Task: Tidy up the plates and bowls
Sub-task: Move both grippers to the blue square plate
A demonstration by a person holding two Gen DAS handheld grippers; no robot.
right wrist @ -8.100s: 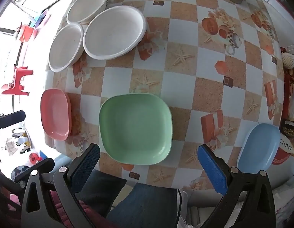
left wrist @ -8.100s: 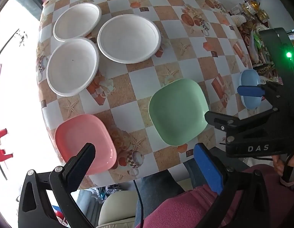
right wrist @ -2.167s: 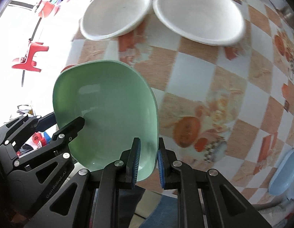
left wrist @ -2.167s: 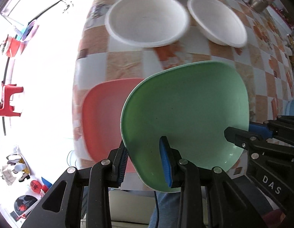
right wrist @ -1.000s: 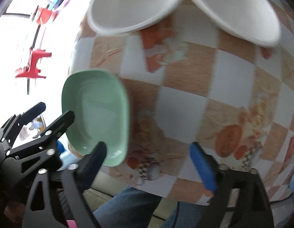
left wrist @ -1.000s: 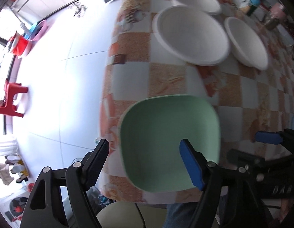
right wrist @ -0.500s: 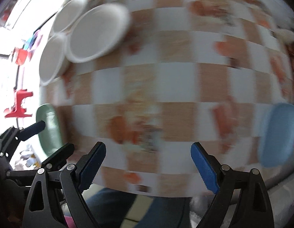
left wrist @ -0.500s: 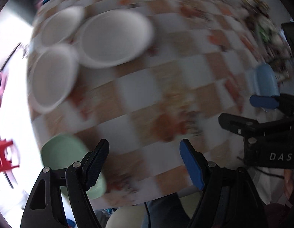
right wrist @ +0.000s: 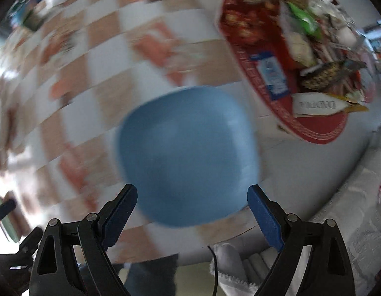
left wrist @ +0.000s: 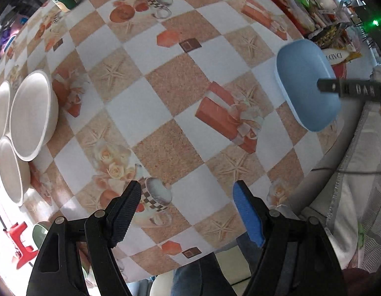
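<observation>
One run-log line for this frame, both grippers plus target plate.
left gripper: open, empty | right gripper: open, empty, above blue plate | blue plate: flat on table, not gripped

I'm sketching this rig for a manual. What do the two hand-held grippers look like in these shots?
Both match: the left hand-held gripper and the right hand-held gripper have black plastic frames with triangular cut-outs and silver rivets. Each carries one black ribbed pad and one blue ribbed pad. In the left wrist view the right one's body shows white lettering, and a green light glows near it.
</observation>
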